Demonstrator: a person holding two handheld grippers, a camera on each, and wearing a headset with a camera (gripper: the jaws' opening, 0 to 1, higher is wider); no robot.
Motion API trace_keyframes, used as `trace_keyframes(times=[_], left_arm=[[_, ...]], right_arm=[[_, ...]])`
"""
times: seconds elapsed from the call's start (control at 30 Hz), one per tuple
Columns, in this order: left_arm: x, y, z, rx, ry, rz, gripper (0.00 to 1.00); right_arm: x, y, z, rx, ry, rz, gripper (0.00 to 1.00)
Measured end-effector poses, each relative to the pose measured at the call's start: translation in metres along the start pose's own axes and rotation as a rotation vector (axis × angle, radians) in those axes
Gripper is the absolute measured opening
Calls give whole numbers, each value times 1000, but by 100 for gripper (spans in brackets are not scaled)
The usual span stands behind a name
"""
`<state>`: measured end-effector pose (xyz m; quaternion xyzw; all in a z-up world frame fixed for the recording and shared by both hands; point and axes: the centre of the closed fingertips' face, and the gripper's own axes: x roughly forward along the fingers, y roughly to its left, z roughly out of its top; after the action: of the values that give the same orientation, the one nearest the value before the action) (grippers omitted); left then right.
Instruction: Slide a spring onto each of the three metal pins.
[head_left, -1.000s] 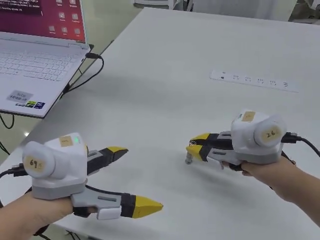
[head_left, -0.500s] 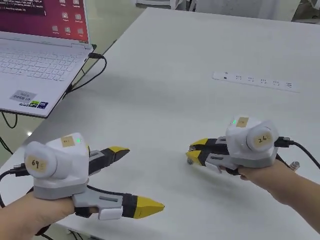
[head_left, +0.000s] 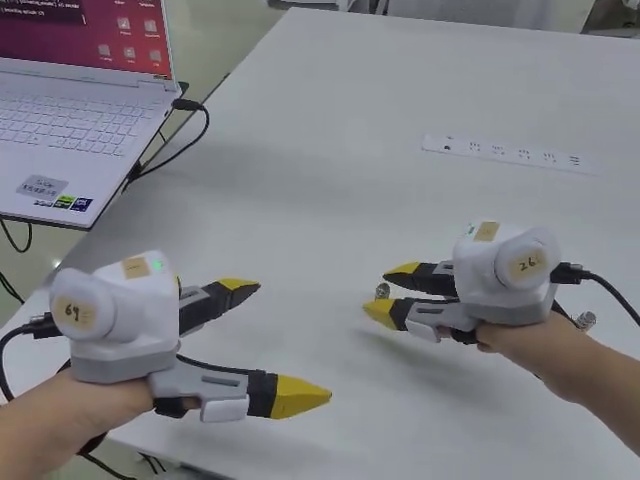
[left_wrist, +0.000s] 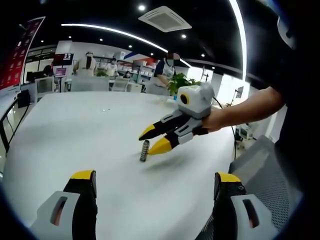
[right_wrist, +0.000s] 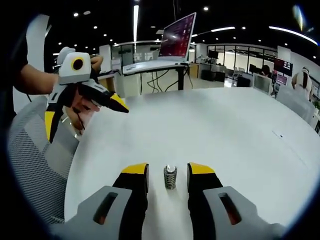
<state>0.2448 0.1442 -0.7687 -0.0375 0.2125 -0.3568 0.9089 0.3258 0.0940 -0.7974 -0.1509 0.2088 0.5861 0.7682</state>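
A short metal pin with a spring on it (head_left: 381, 291) stands upright on the white table (head_left: 330, 170). My right gripper (head_left: 388, 292) is open, one yellow-tipped jaw on each side of the pin, apart from it. From the right gripper view the pin (right_wrist: 170, 177) sits in the gap of the right gripper (right_wrist: 167, 169). My left gripper (head_left: 275, 340) is held wide open at the near left, holding nothing. Seen from the left gripper (left_wrist: 155, 177), the pin (left_wrist: 144, 150) stands under the right gripper (left_wrist: 155, 139). Another small metal pin (head_left: 585, 320) shows behind the right hand.
An open laptop (head_left: 70, 110) lies at the far left with a black cable (head_left: 175, 140) running off the table edge. A white power strip (head_left: 510, 155) lies across the far right. The table's near edge runs just under both hands.
My right gripper, shut around the pin half a second ago, has opened and let it go; the pin now stands free between the jaws. The left gripper has hardly moved.
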Motion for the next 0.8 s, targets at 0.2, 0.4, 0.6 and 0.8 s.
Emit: trace_keyframes(times=[0.2, 0.4, 0.6, 0.8], left_arm=[[4, 0, 3, 11, 0, 0, 95], [9, 0, 8, 23, 0, -2, 96], [13, -4, 16, 45, -5, -10, 97], [16, -8, 20, 66, -2, -15, 98]], right_arm=[[-10, -9, 1, 12, -21, -19, 32], [-23, -11, 3, 41, -48, -25, 35], [-41, -10, 6, 49, -73, -40, 38], [-57, -11, 5, 65, -83, -56, 44]])
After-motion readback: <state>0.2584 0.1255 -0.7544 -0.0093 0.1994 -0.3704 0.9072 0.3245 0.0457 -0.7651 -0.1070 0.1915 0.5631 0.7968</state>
